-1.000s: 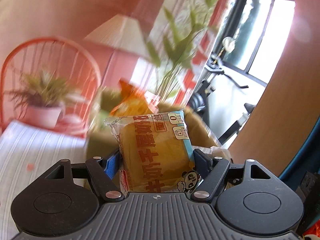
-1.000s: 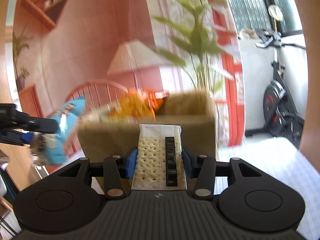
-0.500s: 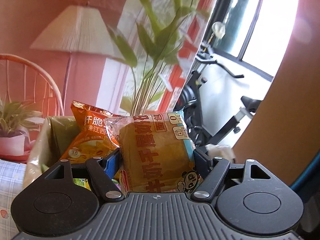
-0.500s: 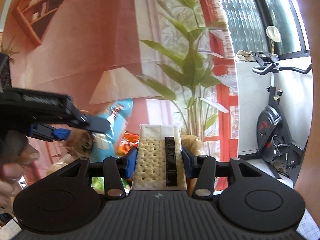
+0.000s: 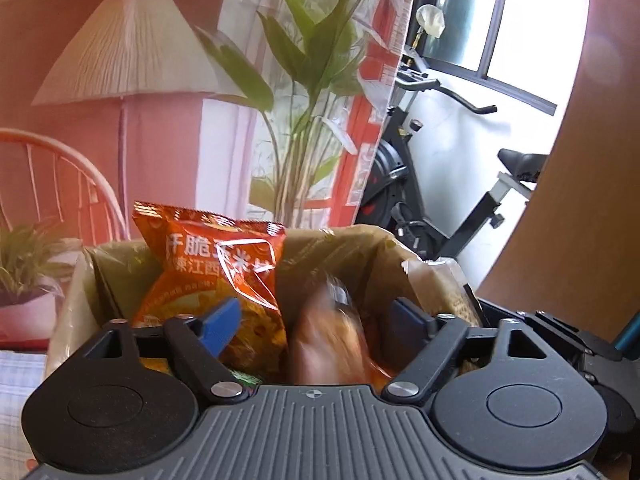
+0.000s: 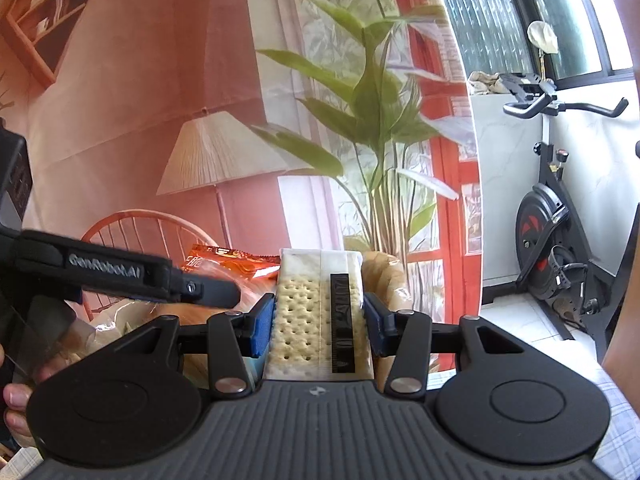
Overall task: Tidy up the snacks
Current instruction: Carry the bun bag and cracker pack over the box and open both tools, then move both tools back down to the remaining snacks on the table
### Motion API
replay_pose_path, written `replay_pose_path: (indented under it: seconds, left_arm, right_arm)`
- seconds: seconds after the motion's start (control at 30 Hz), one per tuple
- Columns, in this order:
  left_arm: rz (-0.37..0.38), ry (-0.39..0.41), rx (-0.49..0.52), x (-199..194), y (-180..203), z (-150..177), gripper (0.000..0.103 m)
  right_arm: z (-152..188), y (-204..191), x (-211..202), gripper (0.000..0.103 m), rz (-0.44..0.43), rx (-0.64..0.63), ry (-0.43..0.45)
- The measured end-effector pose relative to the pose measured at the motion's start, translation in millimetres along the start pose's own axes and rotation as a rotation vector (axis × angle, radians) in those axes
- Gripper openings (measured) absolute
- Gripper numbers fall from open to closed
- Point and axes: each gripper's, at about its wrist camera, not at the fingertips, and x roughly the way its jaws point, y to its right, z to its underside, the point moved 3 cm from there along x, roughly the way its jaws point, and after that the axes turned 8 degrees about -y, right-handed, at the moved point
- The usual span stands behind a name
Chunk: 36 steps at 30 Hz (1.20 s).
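Over the lined box [image 5: 372, 252], the left gripper [image 5: 316, 320] has just opened, dropping a blurred bread pack [image 5: 332, 344] inside; the right gripper [image 6: 318, 316] clamps a cracker pack [image 6: 316, 308], likely next.

I see a table under a pale checked cloth [image 5: 16, 364]. On it stands the lined snack box [image 5: 64, 312]. A potted plant [image 5: 24, 280] sits beside the box.

Left gripper [image 5: 316, 316] fingers just opened; bread packet [image 5: 328, 344] freed, blurred, now between them over bin [image 5: 100, 268].
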Motion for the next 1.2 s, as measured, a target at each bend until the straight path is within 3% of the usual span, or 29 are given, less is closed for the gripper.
replay_pose_path:
  seconds: [0.4, 0.5, 0.6, 0.9, 1.2]
  left_arm:
    - [-0.047, 0.031, -0.077, -16, -25, 3, 0.085]
    - [-0.062, 0.036, -0.087, -23, -31, 4, 0.085]
    - [-0.073, 0.046, -0.095, -32, -34, 6, 0.085]
    - [-0.079, 0.059, -0.124, -66, -40, 22, 0.085]
    - [-0.107, 0.049, -0.087, -112, -48, 70, 0.085]
  right_arm:
    - [-10, -8, 42, 0.049, -0.019, 0.005, -0.071]
    - [-12, -9, 52, 0.055, 0.009, 0.010, -0.104]
    - [-14, -10, 45, 0.063, 0.006, 0.027, -0.083]
    - [-10, -19, 8, 0.063, -0.004, 0.056, -0.074]
    - [18, -47, -37, 0.063, -0.026, 0.030, -0.064]
